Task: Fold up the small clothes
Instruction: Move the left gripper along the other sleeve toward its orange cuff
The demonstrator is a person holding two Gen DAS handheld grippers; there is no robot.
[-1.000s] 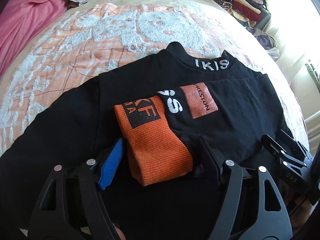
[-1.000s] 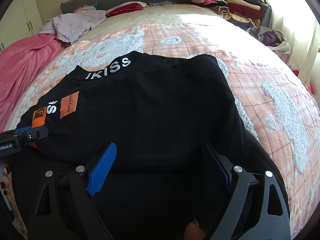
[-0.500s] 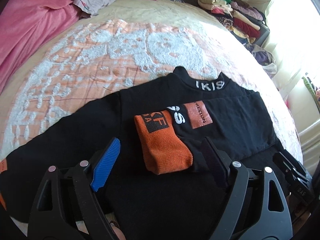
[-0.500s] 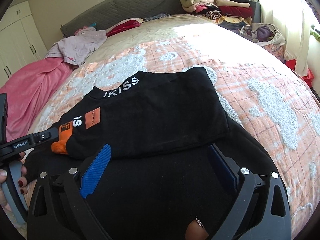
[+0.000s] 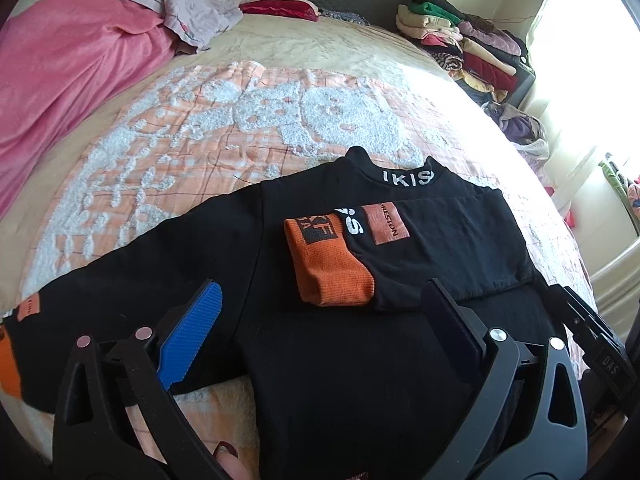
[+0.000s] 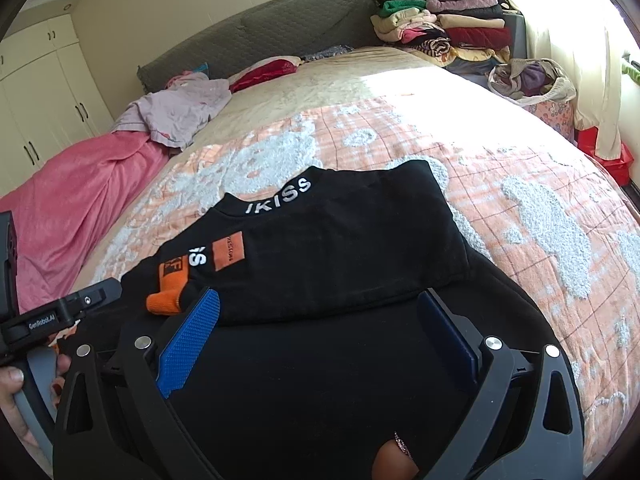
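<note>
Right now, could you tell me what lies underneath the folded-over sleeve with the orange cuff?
The sleeve and its orange cuff lie on the black sweatshirt body. Below that is the orange bedspread, hidden there. Any print on the chest is covered.

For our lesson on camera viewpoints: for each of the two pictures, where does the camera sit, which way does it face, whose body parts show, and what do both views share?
Left wrist: sits on the left gripper, facing up the bed over the black top; open fingers and a fingertip show.
Right wrist: sits on the right gripper, facing the headboard; open fingers, the left hand and the left gripper show.
Shared: the black top, its orange cuff, the pink blanket, the clothes pile.
</note>
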